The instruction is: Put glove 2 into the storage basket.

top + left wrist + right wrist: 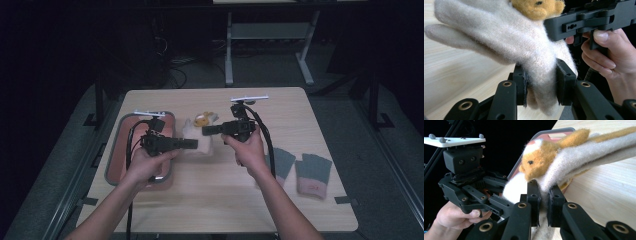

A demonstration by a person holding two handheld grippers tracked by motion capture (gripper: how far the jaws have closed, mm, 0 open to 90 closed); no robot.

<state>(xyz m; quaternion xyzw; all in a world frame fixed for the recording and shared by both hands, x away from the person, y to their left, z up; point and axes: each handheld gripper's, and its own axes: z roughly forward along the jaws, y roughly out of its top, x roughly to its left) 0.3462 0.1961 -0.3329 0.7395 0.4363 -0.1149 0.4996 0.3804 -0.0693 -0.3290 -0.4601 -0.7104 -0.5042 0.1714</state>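
Left gripper view shows my left gripper point(541, 86) with its two black jaws squeezed on the fluffy white glove point(506, 40). The jaws pinch a thick bunch of it near the cuff, and the wool bulges out on both sides of the pads. The glove's fingers stick out to the side, up off the wooden table point(454, 75). A little orange bear face point(537, 6) sits on top of the glove.

In the right gripper view, my right gripper point(543, 202) is clamped on the same glove too. Its jaws are almost together, with only a thin fold of wool between them, just under the bear face.

From the high view, both grippers meet over the middle of the table, jaws pointing at each other, with the glove held between them. The pink tray point(120, 150) lies just beside it, under my left hand point(145, 165). Two grey gloves point(305, 170) lie well apart, near my right arm.

What could go wrong? I think the right grip is the weak one. It holds so little wool that a pull could make the glove slip out. If I pull both hands apart too hard, the soft knit could stretch or the bear face could tear. If one side lets go, the glove could flop down and swing from the other gripper.
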